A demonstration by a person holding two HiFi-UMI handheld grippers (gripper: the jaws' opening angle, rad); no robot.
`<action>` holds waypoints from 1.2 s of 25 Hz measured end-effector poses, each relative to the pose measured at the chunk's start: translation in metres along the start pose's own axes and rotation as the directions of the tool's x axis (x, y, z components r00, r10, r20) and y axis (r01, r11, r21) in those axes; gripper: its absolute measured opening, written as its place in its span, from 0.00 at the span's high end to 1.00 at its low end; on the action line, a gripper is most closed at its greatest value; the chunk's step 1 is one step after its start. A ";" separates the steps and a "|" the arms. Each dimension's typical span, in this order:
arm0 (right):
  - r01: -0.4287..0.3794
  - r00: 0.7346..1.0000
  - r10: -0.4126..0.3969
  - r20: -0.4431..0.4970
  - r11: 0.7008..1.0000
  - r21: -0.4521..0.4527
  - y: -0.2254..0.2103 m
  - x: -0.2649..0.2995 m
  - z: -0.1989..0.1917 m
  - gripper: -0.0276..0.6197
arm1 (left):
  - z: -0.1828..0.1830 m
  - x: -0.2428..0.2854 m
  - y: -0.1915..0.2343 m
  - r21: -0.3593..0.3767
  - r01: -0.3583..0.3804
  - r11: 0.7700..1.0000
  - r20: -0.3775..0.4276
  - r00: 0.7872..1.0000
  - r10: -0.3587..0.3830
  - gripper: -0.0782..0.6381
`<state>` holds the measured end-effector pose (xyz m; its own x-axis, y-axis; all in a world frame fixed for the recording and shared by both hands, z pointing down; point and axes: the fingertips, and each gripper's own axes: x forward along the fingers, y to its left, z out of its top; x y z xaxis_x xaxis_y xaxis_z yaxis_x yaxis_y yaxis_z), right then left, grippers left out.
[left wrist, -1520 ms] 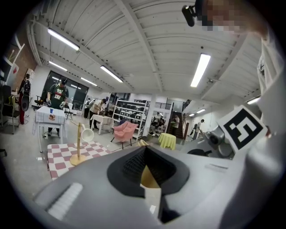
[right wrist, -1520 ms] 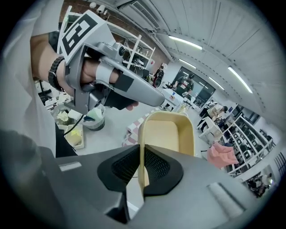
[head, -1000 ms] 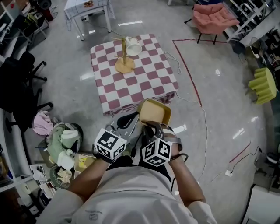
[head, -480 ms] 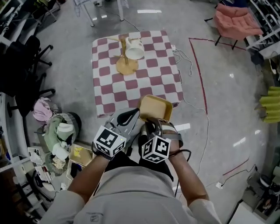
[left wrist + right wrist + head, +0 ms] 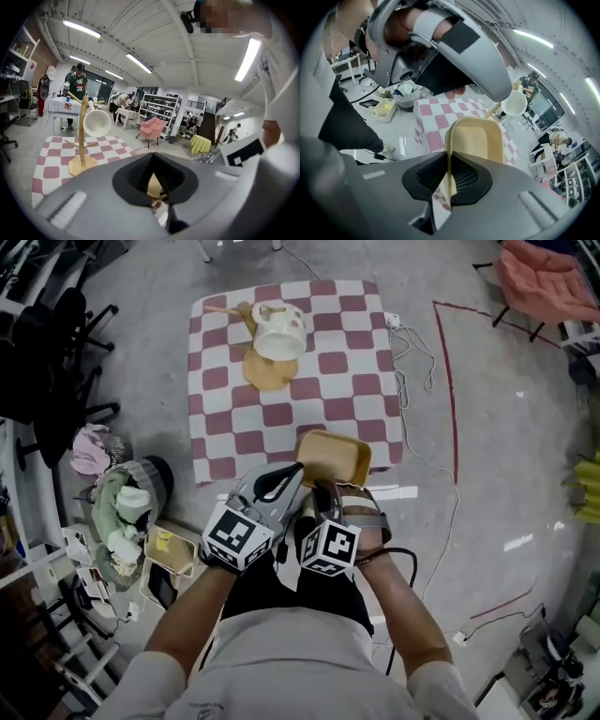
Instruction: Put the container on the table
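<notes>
Right gripper (image 5: 450, 173) is clamped tight on the thin rim of the pale yellow rectangular plastic container (image 5: 476, 140), its black ribbed pads pinching the wall from either side, and the tub juts out ahead of it, open side showing. From the head view, that container (image 5: 336, 457) is held up in the air right at the near edge of the red-and-white checkered table (image 5: 328, 390), not resting on the cloth, with the right gripper (image 5: 317, 495) just behind it. The left gripper (image 5: 279, 486) sits close alongside, just left of the tub; in its own view the left gripper (image 5: 154, 180) has its jaws drawn together, holding nothing, and only a small wedge of yellow shows past the pads. At the far end of the table stands a wooden mug tree (image 5: 265, 371) with a white mug (image 5: 279, 331) hanging on it, well apart from the container. A white cable (image 5: 417, 362) trails over the grey floor (image 5: 506, 427) to the table's right.
</notes>
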<state>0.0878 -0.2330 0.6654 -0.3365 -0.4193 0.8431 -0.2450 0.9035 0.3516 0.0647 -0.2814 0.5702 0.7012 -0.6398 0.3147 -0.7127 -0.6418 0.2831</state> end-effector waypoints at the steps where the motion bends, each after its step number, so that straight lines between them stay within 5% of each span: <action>1: -0.005 1.000 0.005 -0.003 1.000 -0.003 -0.001 0.008 -0.003 0.90 | -0.004 0.005 0.003 -0.003 -0.003 1.000 -0.006 1.000 0.003 0.88; 20: -0.049 0.992 0.032 -0.123 0.990 -0.135 0.007 0.129 -0.052 0.90 | -0.060 0.042 0.054 -0.070 -0.044 0.997 -0.057 0.998 0.040 0.88; 30: -0.079 0.994 0.073 -0.085 0.995 -0.064 0.011 0.140 -0.051 0.88 | -0.065 0.033 0.062 -0.084 -0.060 0.995 -0.068 0.996 0.055 0.89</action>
<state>0.0845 -0.2773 0.8083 -0.2753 -0.3433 0.8980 -0.1595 0.9374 0.3095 0.0427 -0.3146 0.6572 0.6580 -0.6440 0.3902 -0.7530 -0.5642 0.3385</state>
